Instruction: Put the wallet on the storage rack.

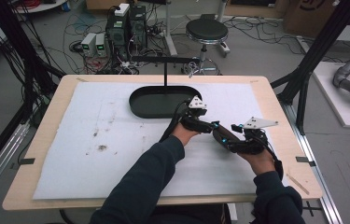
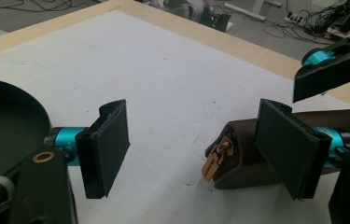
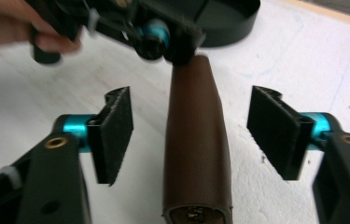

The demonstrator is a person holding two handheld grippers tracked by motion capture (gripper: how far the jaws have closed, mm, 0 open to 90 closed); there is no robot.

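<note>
A brown leather case lies lengthways on the white mat between the jaws of my right gripper. That gripper is open, and both pads stand clear of the case's sides. In the left gripper view the case shows its end with a brass zip pull, partly hidden behind one pad. My left gripper is open, with bare mat between its pads. In the high view the left gripper and right gripper meet tip to tip at the table's middle right.
A black oval tray sits at the back centre of the white mat, with a thin black stand rising from it. The wooden table edge runs close on the right. The mat's left half is bare.
</note>
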